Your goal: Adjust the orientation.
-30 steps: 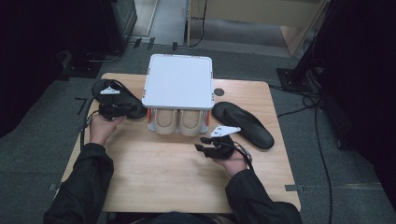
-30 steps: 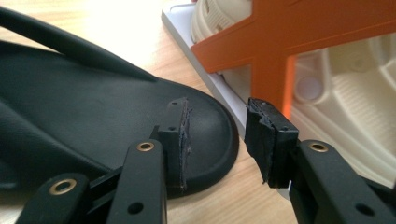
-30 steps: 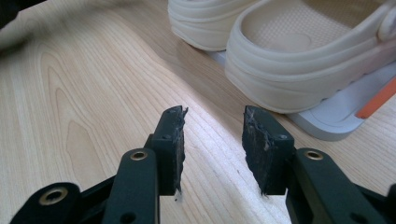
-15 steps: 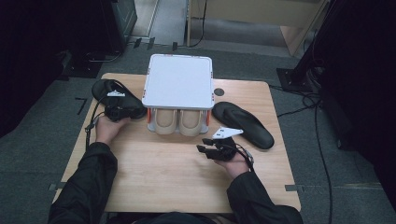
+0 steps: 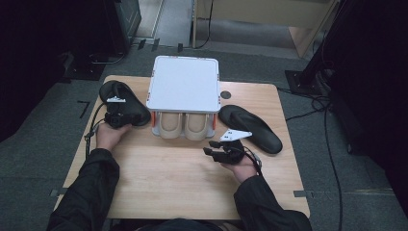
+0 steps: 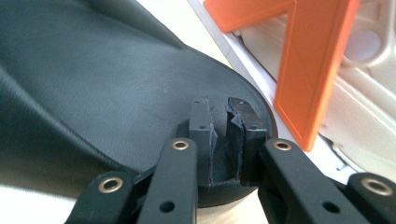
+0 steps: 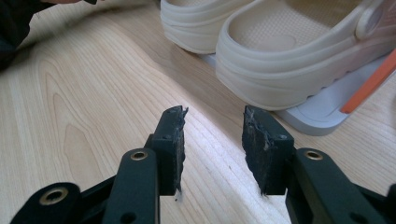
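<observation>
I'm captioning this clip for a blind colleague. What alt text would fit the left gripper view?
The left gripper has its black jaws pinched on the rounded edge of a black slipper, which covers most of the picture. To the right stand an orange bracket and the white rack, with a cream clog behind them.

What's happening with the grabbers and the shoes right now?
Left gripper shut on the edge of the left black slipper. Right gripper open, empty, over the table. Beige clogs on the white rack; right slipper untouched.
</observation>
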